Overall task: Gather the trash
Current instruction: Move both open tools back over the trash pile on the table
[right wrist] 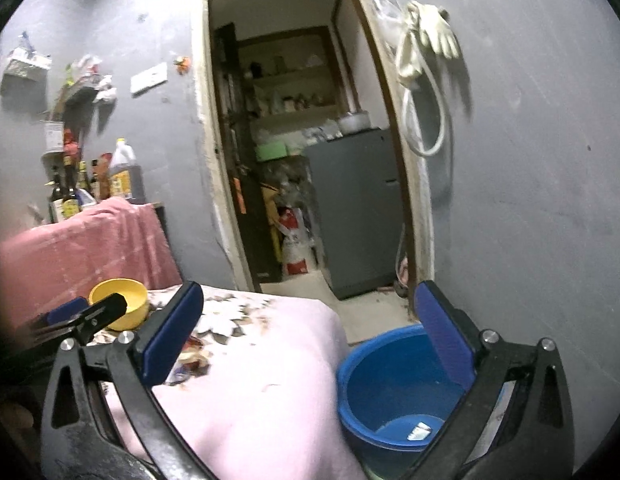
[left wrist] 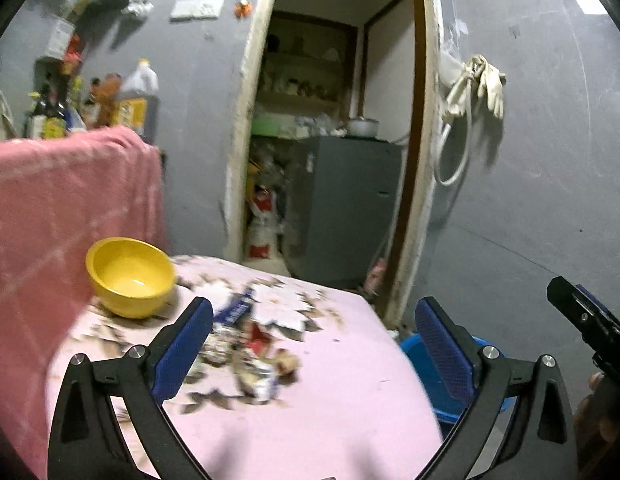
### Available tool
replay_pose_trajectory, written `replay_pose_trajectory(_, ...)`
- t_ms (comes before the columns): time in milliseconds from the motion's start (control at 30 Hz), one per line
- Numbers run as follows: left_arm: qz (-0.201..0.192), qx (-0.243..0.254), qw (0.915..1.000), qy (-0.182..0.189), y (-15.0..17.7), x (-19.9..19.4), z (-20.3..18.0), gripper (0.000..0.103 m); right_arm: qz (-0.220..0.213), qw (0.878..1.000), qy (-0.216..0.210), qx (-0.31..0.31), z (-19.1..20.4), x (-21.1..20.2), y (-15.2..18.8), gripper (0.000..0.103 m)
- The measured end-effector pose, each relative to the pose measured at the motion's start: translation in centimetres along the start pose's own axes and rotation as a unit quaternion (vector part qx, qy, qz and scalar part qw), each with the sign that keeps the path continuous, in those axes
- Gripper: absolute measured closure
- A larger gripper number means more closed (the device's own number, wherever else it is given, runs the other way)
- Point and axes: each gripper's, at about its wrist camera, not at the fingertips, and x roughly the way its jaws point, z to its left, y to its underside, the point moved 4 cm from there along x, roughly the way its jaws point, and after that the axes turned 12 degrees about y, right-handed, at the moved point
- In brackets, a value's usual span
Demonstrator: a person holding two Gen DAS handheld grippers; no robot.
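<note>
With both my left claw [left wrist: 314,344] and right claw [right wrist: 310,328] gaping empty, one scrap lies in the round blue plastic bucket [right wrist: 374,364], while crumpled wrappers [left wrist: 246,356] still litter the pink-clothed desk [left wrist: 342,400]

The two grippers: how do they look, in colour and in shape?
Both look alike. The left gripper and the right gripper each have black arms that spread in a V, with triangular cut-outs and silver round bolts. Their fingers carry flat blue pads with a fine grid texture.
</note>
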Motion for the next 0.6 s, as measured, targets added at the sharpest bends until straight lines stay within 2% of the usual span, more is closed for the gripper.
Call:
replay_pose_trajectory(267,-0.033,0.013,0.9983,-0.046,0.2,-5.1,2.5,0.002,-0.025,0.999,-0.023,-0.027,4.9,-1.9,0.2,0.000)
replay_pose_trajectory(600,-0.055,0.023,0.9940,-0.091,1.2,-8.3,5.3,0.002,-0.034,0.997,-0.043,-0.047,9.0,-2.6,1.3,0.000)
